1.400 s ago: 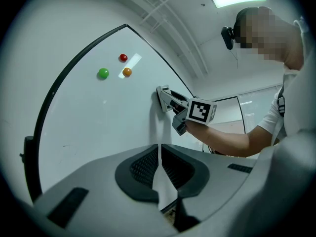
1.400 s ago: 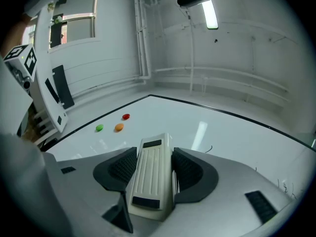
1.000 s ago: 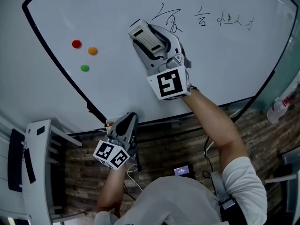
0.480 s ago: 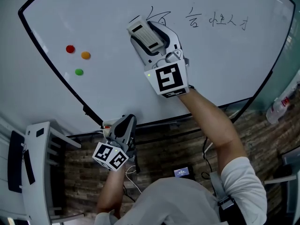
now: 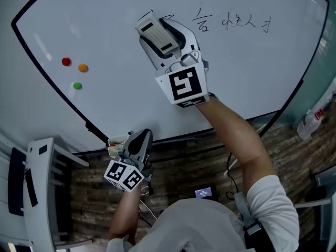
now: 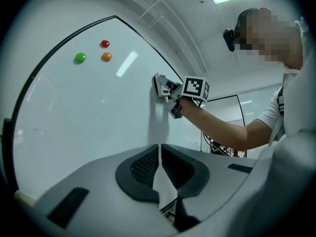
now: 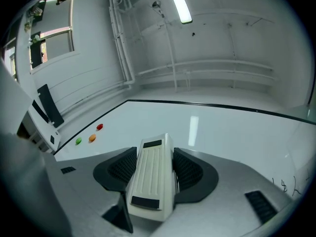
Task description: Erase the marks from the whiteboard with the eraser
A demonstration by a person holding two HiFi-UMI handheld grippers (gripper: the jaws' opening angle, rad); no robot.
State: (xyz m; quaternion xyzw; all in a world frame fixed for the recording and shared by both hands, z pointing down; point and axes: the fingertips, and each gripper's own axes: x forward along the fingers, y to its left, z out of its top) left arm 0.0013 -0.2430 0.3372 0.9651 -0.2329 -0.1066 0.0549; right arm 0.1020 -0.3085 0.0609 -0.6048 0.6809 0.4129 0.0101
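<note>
Two tongs are in my hands. Down low, my left tongs (image 5: 140,138) are squeezed shut on nothing. Higher up, my right tongs (image 5: 169,46) pinch the white eraser (image 5: 156,32) against the shiny whiteboard (image 5: 105,20). The eraser's ribbed plastic back is smooth, so I think it could slip or tip if I push hard. Thin black marks (image 5: 231,22) sit just right of it. Three round dots (image 5: 77,86) are far left.

The left gripper (image 6: 159,168) has its jaws pressed together, with nothing between them. Beyond them stands the whiteboard (image 6: 89,117), with a green magnet (image 6: 80,58), a red magnet (image 6: 104,43) and an orange magnet (image 6: 106,57) clustered high up. Farther along, the right gripper (image 6: 166,89) holds the eraser (image 6: 159,85) against the board.
</note>
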